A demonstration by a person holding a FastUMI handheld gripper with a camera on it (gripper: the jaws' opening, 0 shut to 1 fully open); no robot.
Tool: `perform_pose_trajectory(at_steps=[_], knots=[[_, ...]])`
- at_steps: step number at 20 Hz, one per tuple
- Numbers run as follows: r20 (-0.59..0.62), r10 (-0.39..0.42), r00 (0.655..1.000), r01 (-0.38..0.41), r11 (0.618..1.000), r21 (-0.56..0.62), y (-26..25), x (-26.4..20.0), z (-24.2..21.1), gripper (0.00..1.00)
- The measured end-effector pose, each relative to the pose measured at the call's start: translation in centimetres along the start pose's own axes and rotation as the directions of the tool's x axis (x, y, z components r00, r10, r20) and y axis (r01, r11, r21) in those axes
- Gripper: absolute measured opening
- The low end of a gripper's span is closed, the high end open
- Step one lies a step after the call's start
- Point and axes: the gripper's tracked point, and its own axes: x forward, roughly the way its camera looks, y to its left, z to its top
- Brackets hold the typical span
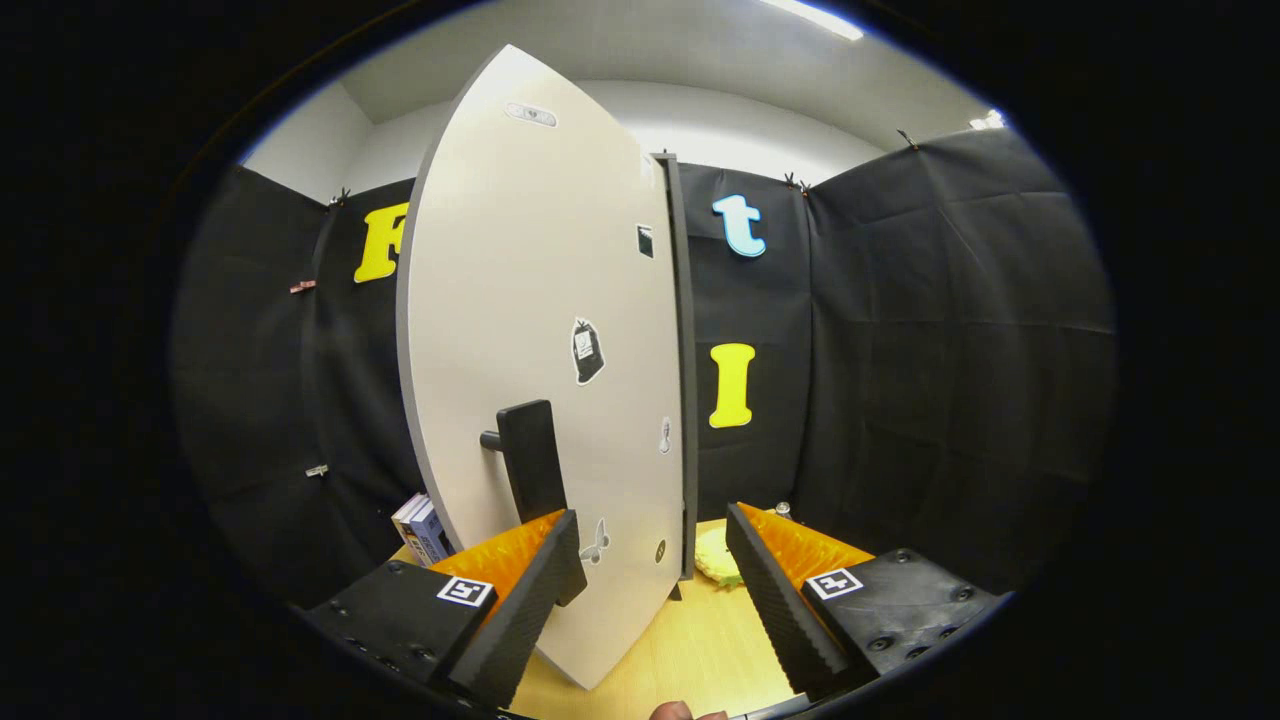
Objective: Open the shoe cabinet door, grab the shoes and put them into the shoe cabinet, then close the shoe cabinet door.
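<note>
The white shoe cabinet door (540, 300) stands swung out toward me, hinged on the dark cabinet edge (686, 400) at its right. Its black handle (528, 458) sticks out low on the door, just above and beyond my left finger (520, 590). My gripper (652, 525) is open, and the door's lower part fills most of the gap between the fingers without either finger pressing on it. A pale yellow thing (716, 562), perhaps a shoe, lies on the wooden table (690, 650) by the cabinet's foot, just ahead of my right finger (775, 590). The cabinet's inside is hidden.
A few books (422, 530) stand left of the door near the table's back. Black cloth walls close in behind and on both sides. The tip of a person's finger (685, 712) shows beneath the gripper.
</note>
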Motion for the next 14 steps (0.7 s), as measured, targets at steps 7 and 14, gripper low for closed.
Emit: perform_pose_trajectory(at_steps=[7, 14], knots=[[0.005, 0.077, 0.997, -0.076, 0.996, -0.049, 9.3, 3.6, -0.3, 0.98], [0.004, 0.123, 0.992, -0.123, 0.992, -0.036, 13.1, 5.1, 0.2, 0.97]])
